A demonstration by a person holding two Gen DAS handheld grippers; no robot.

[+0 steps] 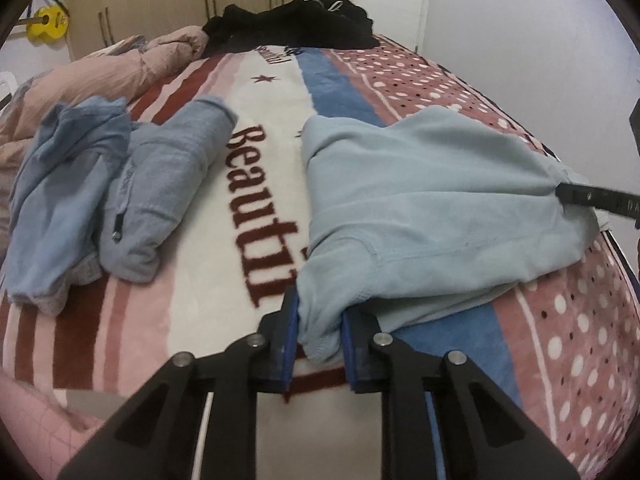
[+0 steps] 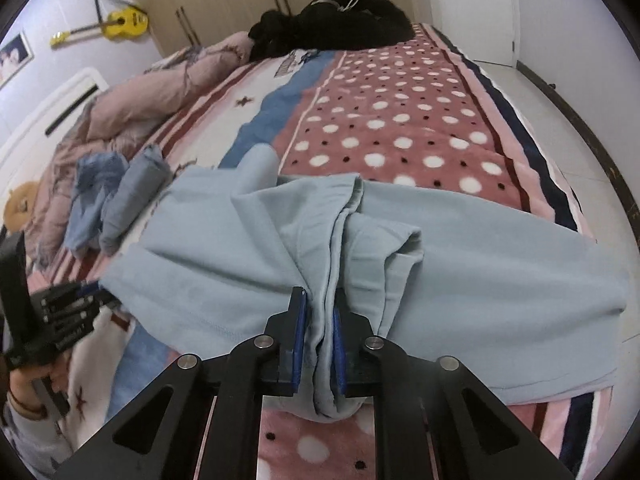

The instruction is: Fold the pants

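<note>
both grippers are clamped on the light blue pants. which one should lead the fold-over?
Probably the right gripper: its fingers pinch a thick bunched seam of the light blue pants. The left gripper holds only a thin corner.

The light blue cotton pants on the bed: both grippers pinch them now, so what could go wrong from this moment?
1. The left gripper bites only a small bunch at the edge of the light blue cotton pants; it may slip out when lifted.
2. The right gripper clamps several bunched layers, so a crooked crease could be folded in.
3. The crumpled darker blue garments lie close beside on the patterned fleece blanket; a swung leg could drag them.
</note>
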